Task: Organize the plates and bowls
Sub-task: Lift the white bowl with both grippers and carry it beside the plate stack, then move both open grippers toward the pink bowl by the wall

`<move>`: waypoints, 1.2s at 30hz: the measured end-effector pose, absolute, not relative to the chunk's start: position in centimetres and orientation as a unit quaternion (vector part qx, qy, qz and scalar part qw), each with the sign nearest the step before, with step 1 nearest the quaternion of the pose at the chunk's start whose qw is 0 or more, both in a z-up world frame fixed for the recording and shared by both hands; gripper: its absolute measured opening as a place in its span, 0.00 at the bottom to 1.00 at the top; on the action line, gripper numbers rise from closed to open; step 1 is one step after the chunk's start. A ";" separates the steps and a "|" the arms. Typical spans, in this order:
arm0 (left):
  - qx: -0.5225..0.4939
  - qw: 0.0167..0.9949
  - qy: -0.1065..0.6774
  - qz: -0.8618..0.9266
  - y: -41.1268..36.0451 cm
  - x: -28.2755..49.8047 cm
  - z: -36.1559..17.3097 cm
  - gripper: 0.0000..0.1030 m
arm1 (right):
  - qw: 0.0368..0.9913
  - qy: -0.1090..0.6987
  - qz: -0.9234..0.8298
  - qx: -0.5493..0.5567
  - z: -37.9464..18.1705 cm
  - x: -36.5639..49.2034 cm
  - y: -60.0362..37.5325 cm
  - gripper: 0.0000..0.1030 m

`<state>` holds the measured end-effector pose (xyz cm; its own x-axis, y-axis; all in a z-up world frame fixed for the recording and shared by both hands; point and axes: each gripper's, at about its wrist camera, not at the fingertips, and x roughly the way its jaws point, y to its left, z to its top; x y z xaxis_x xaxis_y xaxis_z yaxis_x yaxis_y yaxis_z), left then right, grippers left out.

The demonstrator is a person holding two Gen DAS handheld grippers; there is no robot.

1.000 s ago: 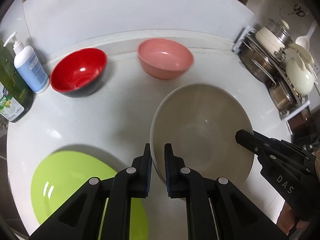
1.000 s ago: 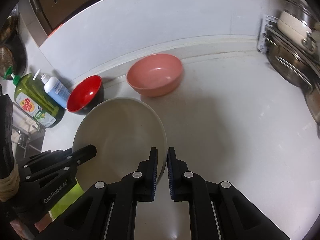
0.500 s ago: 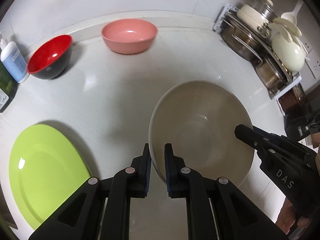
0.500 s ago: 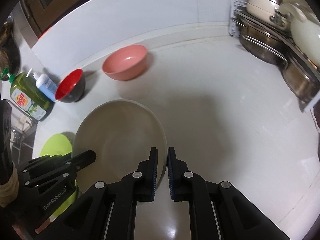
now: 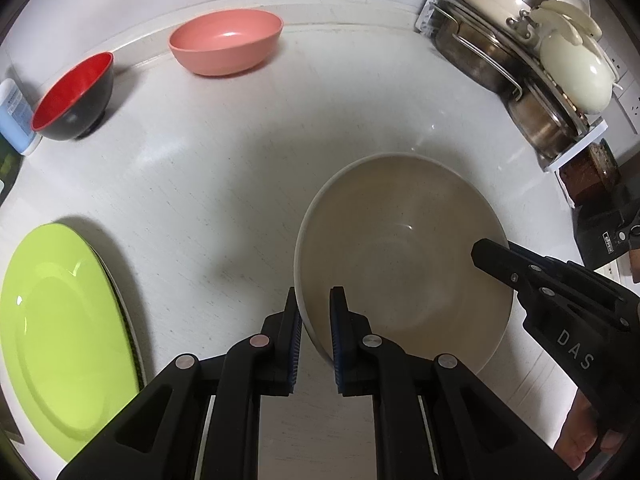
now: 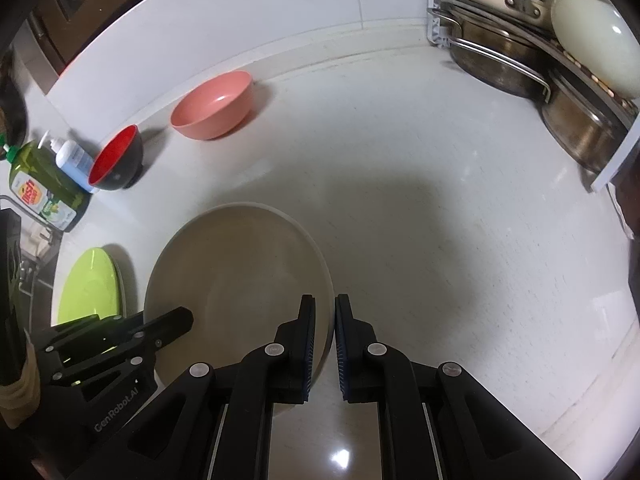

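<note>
Left wrist view: left hand-held gripper (image 5: 314, 312) is clamped narrow on the near-left rim of the large beige round bowl (image 5: 404, 256), one black finger outside, one inside. Right hand-held gripper (image 5: 486, 254) comes in from the right & reaches onto the bowl's right rim; a bit of the person's hand (image 5: 580, 436) shows low right. On the white speckled counter (image 5: 224, 168): lime-green round plate (image 5: 56, 332) near left, w/ the edge of another plate peeking from under it. Red bowl w/ black outside (image 5: 72, 96) far left, just beside a white-blue pump bottle (image 5: 14, 112). Pink matte bowl (image 5: 226, 42) far centre, close to the white wall. Far right corner: a white wire rack w/ steel pots and cream lids (image 5: 532, 68).

Right wrist view: right hand-held gripper (image 6: 324, 334) pinches the beige bowl (image 6: 240, 276) at its right rim, jaws nearly together w/ the rim between the blue pads. Left hand-held gripper (image 6: 188, 320) sits at the bowl's left rim. Can't tell from here if the bowl base touches the counter (image 6: 440, 200). Green plate (image 6: 90, 286) left of the bowl, partly behind the left gripper. Red bowl (image 6: 116, 158) and pink bowl (image 6: 214, 104) far left, apart from each other. Pump bottle (image 6: 72, 160) and a green dish-soap bottle (image 6: 40, 188) at the far-left edge. Pot rack (image 6: 532, 44) far right.
</note>
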<state>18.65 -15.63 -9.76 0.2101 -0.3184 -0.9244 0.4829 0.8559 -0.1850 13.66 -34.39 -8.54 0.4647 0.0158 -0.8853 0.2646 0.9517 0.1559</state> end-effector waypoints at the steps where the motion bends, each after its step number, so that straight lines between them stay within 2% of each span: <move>1: 0.073 0.774 0.573 -0.258 -15.7 18.6 -9.9 0.13 | 0.844 0.514 -0.073 0.138 -8.7 13.6 -34.6 0.11; 27: 0.071 0.770 0.583 -0.250 -16.0 18.4 -10.8 0.17 | 0.831 0.533 -0.061 0.147 -10.3 13.6 -35.4 0.12; 33: 0.076 0.782 0.567 -0.245 -15.8 18.2 -10.1 0.32 | 0.828 0.538 -0.055 0.150 -10.4 13.6 -35.6 0.14; 34: 0.077 0.785 0.564 -0.244 -15.6 18.3 -9.9 0.34 | 0.827 0.538 -0.054 0.151 -10.4 13.6 -35.6 0.16; 36: 0.075 0.790 0.558 -0.242 -15.3 18.4 -9.5 0.41 | 0.828 0.536 -0.057 0.154 -10.3 13.5 -35.7 0.27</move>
<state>18.42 -15.29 -9.49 0.2593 -0.2977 -0.9188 0.4662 0.8717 -0.1509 13.49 -35.70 -10.33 0.4179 0.0696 -0.9058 0.2598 0.9463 0.1926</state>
